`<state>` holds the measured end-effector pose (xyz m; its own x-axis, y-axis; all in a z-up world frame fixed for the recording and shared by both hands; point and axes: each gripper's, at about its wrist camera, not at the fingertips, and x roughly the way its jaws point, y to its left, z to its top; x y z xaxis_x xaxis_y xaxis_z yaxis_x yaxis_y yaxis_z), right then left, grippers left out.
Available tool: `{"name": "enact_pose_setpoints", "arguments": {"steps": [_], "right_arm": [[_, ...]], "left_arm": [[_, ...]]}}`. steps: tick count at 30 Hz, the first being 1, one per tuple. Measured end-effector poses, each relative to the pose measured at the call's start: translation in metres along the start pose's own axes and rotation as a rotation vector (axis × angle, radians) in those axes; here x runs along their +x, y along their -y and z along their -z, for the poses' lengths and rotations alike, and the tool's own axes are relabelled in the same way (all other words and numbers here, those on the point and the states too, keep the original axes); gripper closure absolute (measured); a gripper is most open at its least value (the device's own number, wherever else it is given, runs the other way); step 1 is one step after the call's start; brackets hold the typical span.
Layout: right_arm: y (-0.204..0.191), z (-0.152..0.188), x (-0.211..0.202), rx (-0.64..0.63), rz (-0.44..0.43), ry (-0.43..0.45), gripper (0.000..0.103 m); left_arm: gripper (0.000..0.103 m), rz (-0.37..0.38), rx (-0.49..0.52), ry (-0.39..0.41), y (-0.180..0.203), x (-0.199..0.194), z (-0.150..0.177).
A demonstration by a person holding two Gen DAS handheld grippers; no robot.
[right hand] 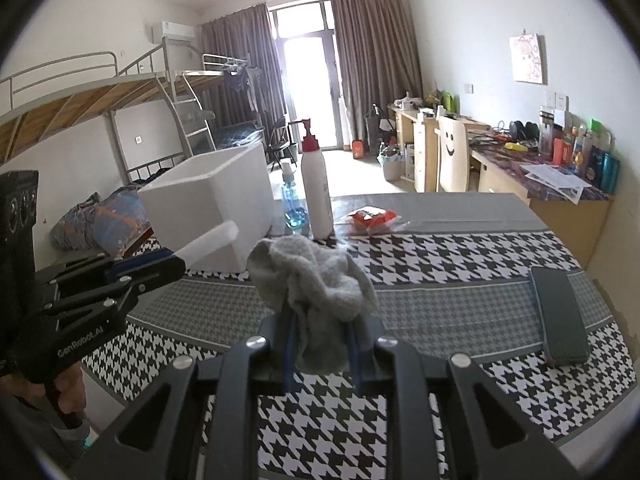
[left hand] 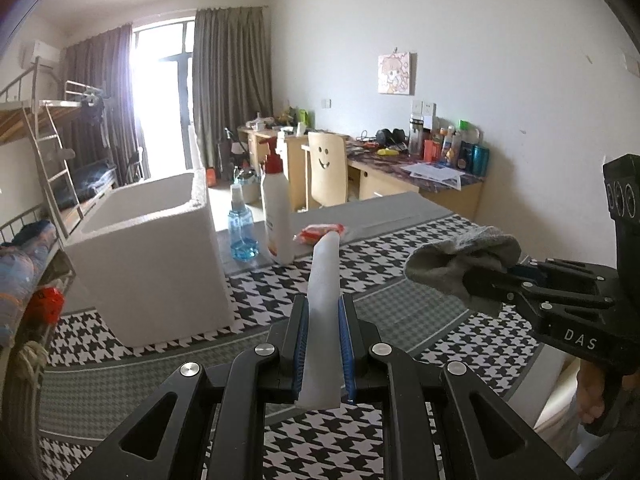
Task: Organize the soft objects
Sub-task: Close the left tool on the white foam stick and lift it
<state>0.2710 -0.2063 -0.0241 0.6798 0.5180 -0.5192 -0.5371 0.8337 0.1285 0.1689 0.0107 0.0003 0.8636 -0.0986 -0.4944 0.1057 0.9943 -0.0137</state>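
Houndstooth cloth (left hand: 400,248) covers the table in a dormitory room. We find the left gripper (left hand: 323,312) clamped narrow on a white foam strip (left hand: 325,280) that juts forward between its pads. The right gripper (right hand: 322,332) pinches a bunched grey sock (right hand: 316,280), held above the cloth. Both point slightly downward, side by side, near a white foam box (left hand: 148,256). Only the right wrist view shows a dark phone (right hand: 558,314).
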Motion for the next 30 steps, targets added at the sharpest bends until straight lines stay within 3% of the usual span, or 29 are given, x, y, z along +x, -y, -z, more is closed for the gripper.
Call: {"name": "enact_pose_setpoints", "arguments": {"steps": [12,22,24,28,30], "right_arm": [[-0.007,-0.013,0.000,-0.009,-0.013,0.029,0.078],[-0.012,-0.016,0.005,-0.022,-0.023,0.024,0.078],[-0.014,-0.016,0.006,-0.025,-0.025,0.023,0.078],[-0.015,-0.016,0.007,-0.025,-0.023,0.019,0.078],[-0.016,-0.016,0.008,-0.024,-0.021,0.016,0.078]], "left_arm": [[0.091,-0.031,-0.001,0.046,-0.017,-0.009,-0.018],[0.091,-0.049,-0.016,-0.001,-0.028,0.000,-0.008],[0.088,-0.049,-0.025,-0.019,-0.029,0.004,-0.004],[0.059,-0.050,-0.042,-0.061,-0.027,0.016,0.005],[0.052,-0.048,-0.052,-0.072,-0.026,0.019,0.011]]}}
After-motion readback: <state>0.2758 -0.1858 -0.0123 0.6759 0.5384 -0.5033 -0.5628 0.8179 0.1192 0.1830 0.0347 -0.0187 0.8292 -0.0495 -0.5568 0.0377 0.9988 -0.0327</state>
